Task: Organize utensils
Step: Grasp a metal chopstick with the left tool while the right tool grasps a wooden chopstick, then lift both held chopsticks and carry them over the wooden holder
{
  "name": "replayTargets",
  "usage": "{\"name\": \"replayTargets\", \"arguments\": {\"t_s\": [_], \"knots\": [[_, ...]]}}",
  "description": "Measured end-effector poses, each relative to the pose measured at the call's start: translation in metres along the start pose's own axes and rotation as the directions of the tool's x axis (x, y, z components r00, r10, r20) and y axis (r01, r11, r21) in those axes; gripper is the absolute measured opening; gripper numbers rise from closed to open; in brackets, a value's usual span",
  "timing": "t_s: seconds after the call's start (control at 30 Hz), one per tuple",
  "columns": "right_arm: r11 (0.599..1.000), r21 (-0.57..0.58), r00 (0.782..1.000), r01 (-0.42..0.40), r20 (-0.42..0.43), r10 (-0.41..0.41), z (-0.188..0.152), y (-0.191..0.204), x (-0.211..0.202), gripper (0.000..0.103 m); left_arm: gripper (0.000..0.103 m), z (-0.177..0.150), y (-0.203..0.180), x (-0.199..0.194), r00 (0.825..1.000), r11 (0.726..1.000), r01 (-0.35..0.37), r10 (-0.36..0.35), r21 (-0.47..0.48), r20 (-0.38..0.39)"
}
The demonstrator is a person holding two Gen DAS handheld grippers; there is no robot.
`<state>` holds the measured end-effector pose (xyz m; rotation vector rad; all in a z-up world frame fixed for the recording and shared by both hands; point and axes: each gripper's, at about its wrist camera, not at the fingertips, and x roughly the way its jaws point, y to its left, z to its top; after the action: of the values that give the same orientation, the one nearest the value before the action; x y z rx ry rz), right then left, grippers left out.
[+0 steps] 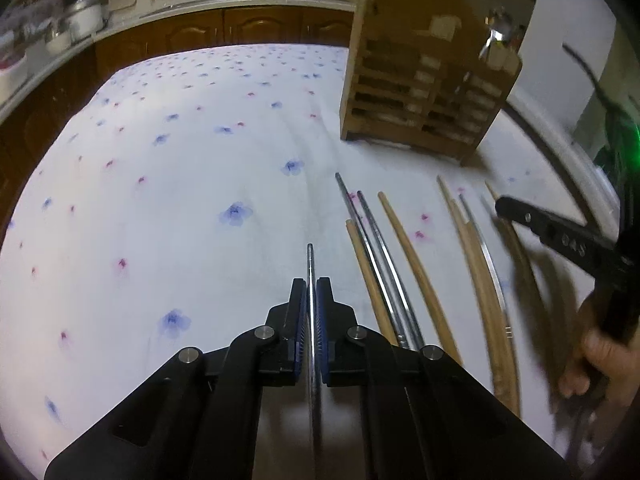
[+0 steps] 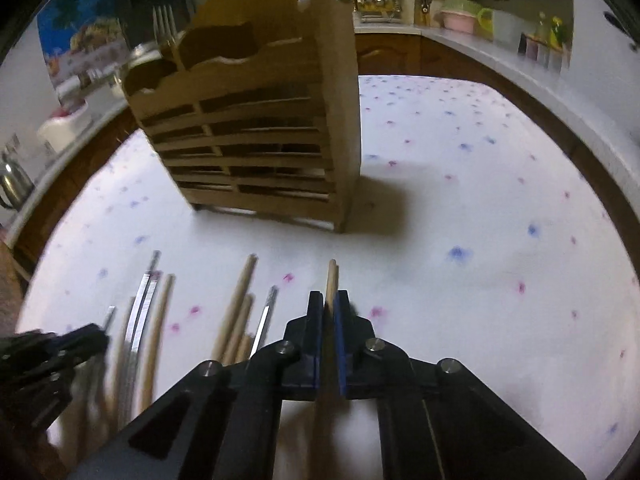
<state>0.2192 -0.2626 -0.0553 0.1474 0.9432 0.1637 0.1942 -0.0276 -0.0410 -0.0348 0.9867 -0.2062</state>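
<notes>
In the left wrist view my left gripper (image 1: 311,285) is shut on a thin metal chopstick (image 1: 309,258), whose tip pokes out past the pads. To its right several wooden and metal chopsticks (image 1: 404,248) lie side by side on the floral cloth. In the right wrist view my right gripper (image 2: 330,297) is shut on a wooden chopstick (image 2: 331,274) at the right end of that row. The slatted wooden utensil holder (image 2: 256,140) stands upright just beyond the chopsticks. The right gripper (image 1: 507,205) also shows, blurred, at the right of the left wrist view.
The white cloth with blue and pink flowers (image 1: 180,152) covers the table. A fork (image 2: 164,24) stands in the holder's left compartment and a spoon (image 1: 496,36) in another. A counter with pots and brown cabinets (image 1: 256,28) runs behind the table. A hand (image 1: 600,360) holds the right gripper.
</notes>
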Motion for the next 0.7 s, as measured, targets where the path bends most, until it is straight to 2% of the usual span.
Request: {"name": "replayTargets", "arguments": {"t_s": [0.13, 0.27, 0.47, 0.7], "knots": [[0.996, 0.044, 0.996, -0.080, 0.036, 0.078, -0.005, -0.002, -0.028, 0.005, 0.004, -0.001, 0.008, -0.024, 0.997, 0.997, 0.065, -0.063, -0.046, 0.046], [0.990, 0.064, 0.989, -0.124, 0.089, 0.118, -0.007, -0.003, -0.060, 0.005, 0.004, 0.001, 0.011, -0.052, 0.989, 0.991, 0.112, -0.104, -0.071, 0.102], [0.986, 0.054, 0.972, -0.156, 0.184, 0.144, -0.001, 0.003, -0.106, 0.005, 0.004, 0.010, 0.009, -0.095, 0.967, 0.980, 0.180, -0.162, -0.079, 0.195], [0.984, 0.043, 0.941, -0.171, 0.303, 0.150, 0.016, 0.002, -0.150, 0.005, 0.004, 0.020, 0.004, -0.134, 0.942, 0.979, 0.198, -0.175, -0.055, 0.285]]}}
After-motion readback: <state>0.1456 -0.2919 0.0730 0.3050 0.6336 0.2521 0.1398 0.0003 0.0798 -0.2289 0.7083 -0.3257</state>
